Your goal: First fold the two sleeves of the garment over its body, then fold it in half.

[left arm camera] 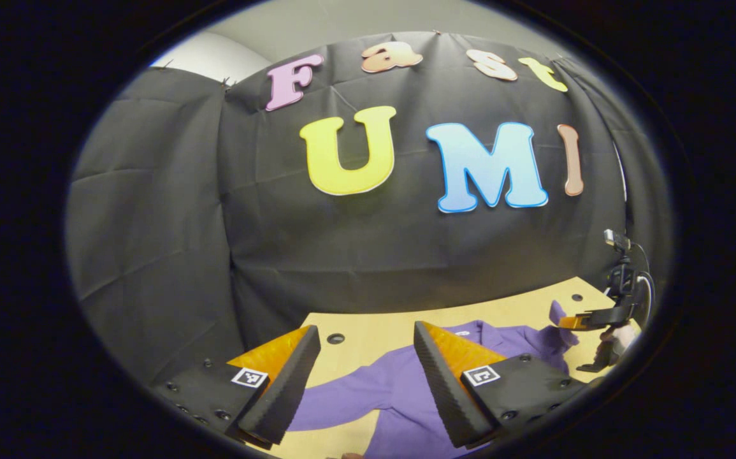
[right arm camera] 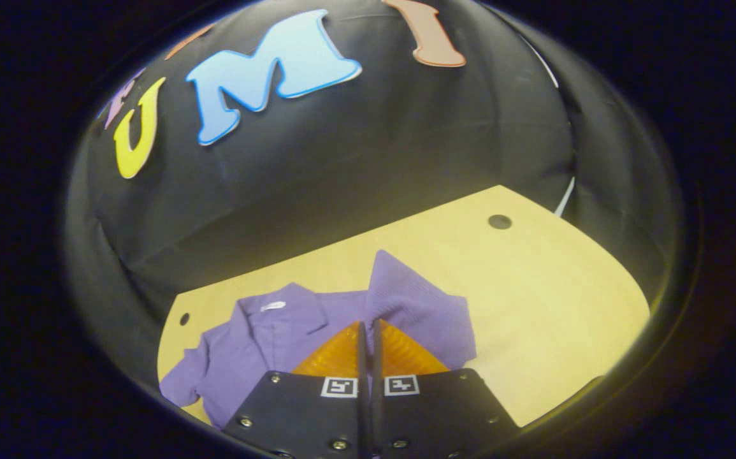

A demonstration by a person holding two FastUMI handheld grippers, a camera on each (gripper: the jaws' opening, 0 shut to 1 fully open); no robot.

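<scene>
the right gripper (right arm camera: 368, 331), pinched on the shirt's (right arm camera: 266, 338) right sleeve (right arm camera: 406, 299), had the body lying leftward, while the left gripper (left arm camera: 364, 363) hung wide open above it.

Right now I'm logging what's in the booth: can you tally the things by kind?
Garments: 1, purple shirt
Tables: 1, wooden table
Grippers: 2, left gripper open, right gripper shut on the shirt's sleeve
Total: 4
</scene>
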